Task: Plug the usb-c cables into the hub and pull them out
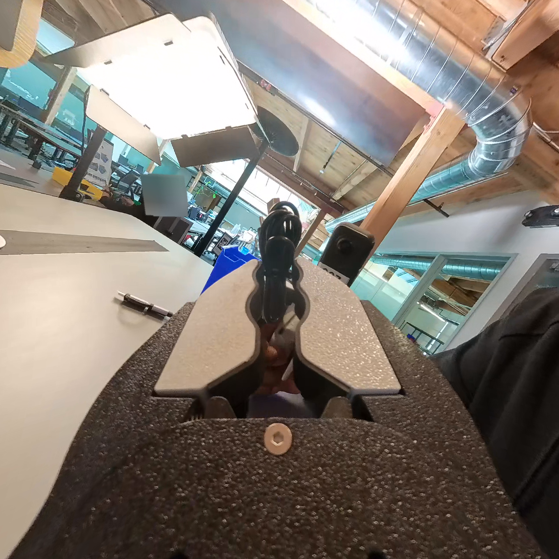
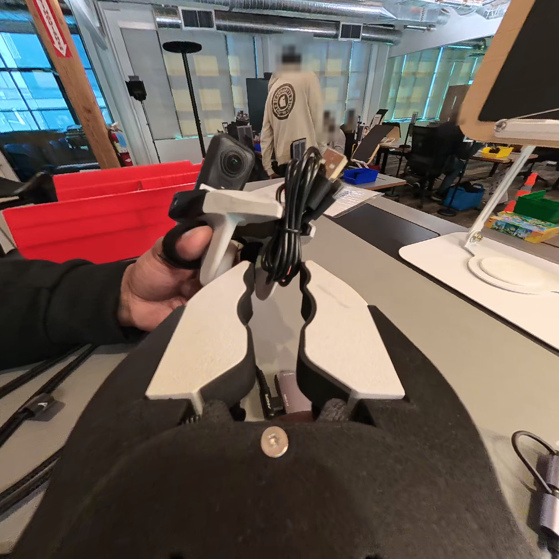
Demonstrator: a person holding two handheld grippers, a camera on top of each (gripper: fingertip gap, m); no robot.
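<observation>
The left gripper is raised off the bench and clamps narrowly on a bundled black cable, its coil tied at the middle, so the plug ends stick up free where the other tool can reach them. The right gripper faces that bundle with its tongs parted and nothing between them, apparently lined up to take a plug. Under it, near the bench's front edge, lies the grey hub with a black plug beside it; whether that plug is seated I cannot tell. A marker lies farther along the bench.
</observation>
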